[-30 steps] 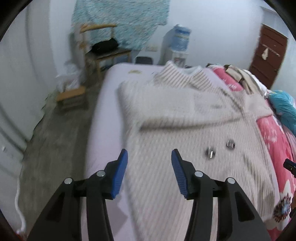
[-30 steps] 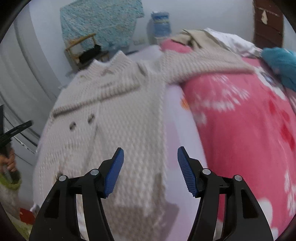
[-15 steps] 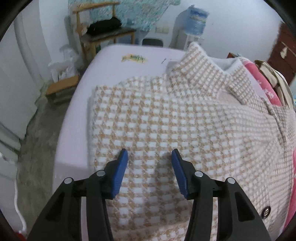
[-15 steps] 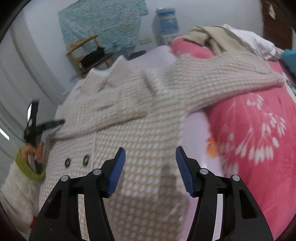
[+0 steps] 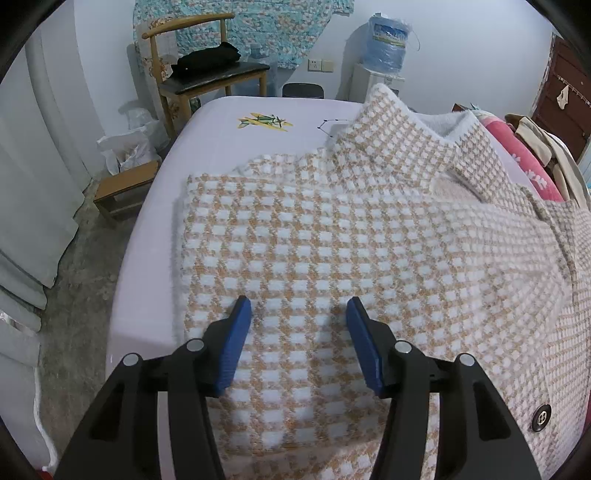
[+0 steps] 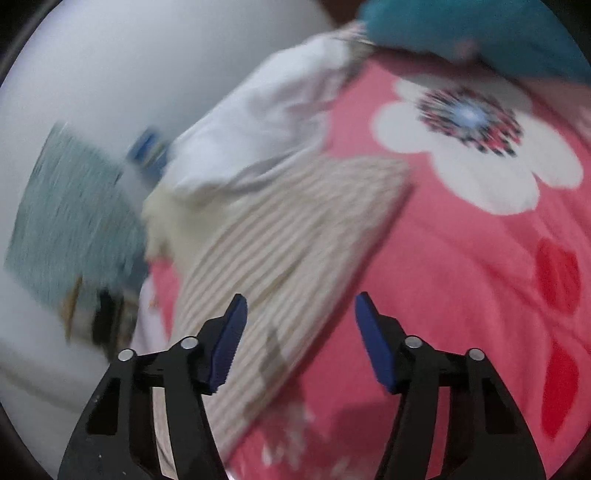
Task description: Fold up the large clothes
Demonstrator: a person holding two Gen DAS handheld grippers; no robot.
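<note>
Beige-and-white houndstooth woolly coat lies on the lilac bed, left sleeve folded across. Left tool opening, empty, just over it. Right tool closing, empty, above the unfolded right sleeve on the pink floral quilt. Most folding left.

Pretty plain room: white walls, rough grey concrete floor. A wooden chair with a black seat stands past the bed's far edge, under a teal patterned cloth on the wall. Water dispenser next to it, dark red door far right, low wooden stool by the bed's left edge.
</note>
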